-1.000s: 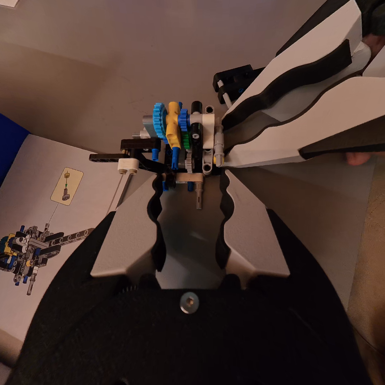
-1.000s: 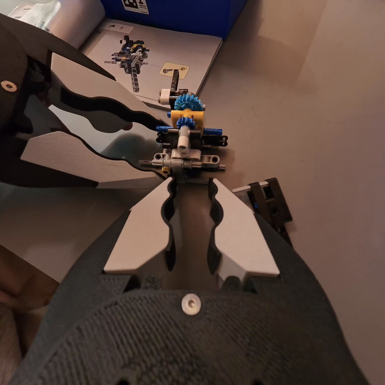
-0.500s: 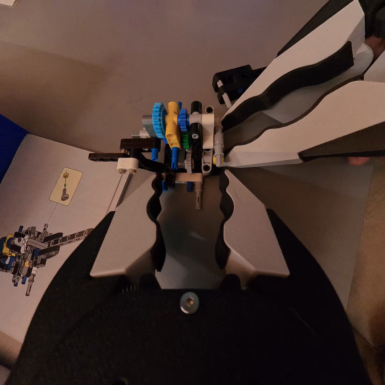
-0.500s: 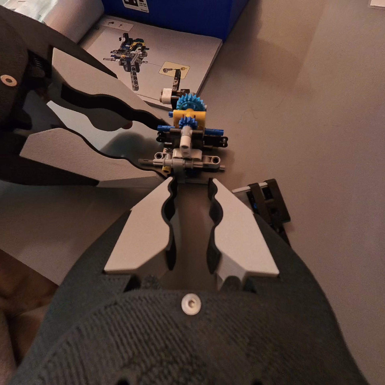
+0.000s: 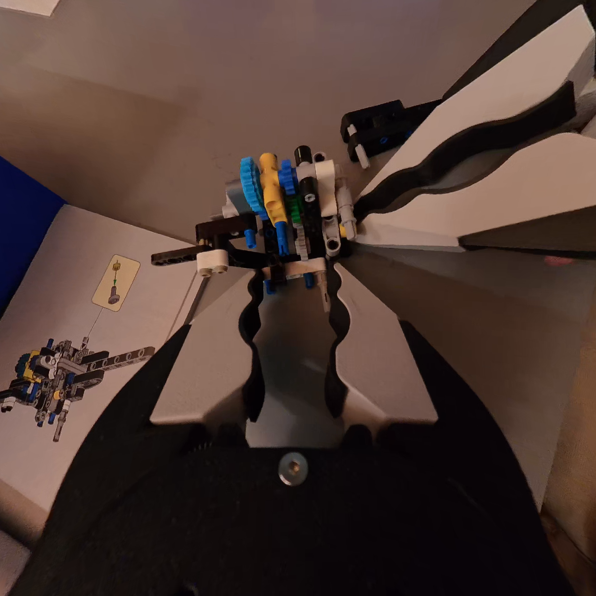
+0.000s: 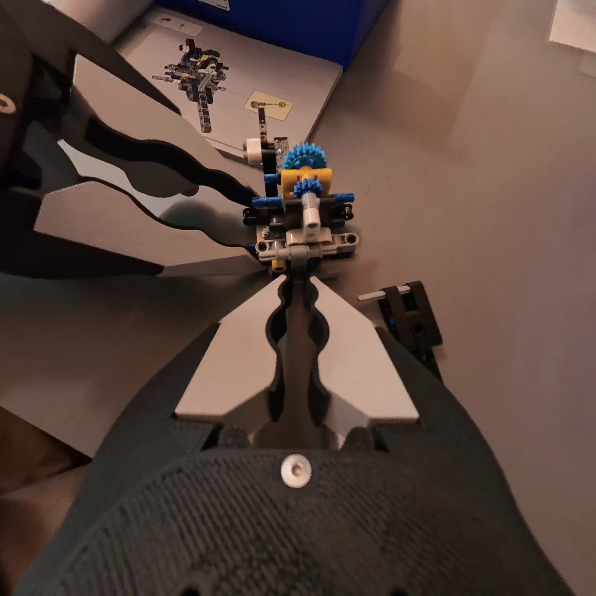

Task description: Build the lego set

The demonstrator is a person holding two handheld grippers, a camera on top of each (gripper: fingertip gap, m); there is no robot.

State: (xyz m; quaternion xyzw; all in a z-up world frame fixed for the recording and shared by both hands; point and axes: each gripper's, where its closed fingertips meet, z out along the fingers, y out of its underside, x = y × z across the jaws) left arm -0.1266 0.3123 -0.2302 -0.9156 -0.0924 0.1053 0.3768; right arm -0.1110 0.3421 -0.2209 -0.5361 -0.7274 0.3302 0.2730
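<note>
A small lego assembly (image 5: 283, 206) with blue gears, a yellow block and grey and black beams stands on the grey table; it also shows in the right wrist view (image 6: 303, 213). My left gripper (image 5: 296, 272) is shut on the assembly's near end, pads against its white and black parts. In the right wrist view it (image 6: 250, 225) comes in from the left. My right gripper (image 6: 298, 280) is shut on a grey connector at the assembly's other end. In the left wrist view it (image 5: 356, 222) comes in from the right.
A loose black lego sub-piece (image 6: 406, 309) with a white pin lies on the table right of the right gripper, also in the left wrist view (image 5: 374, 129). An open instruction booklet (image 5: 64, 322) lies beside the assembly, under its black arm. A blue box (image 6: 290, 25) stands behind it.
Both grippers have narrowed their jaws. The right one has closed onto the grey connector and the left one onto the assembly's near end. The assembly has stayed in place.
</note>
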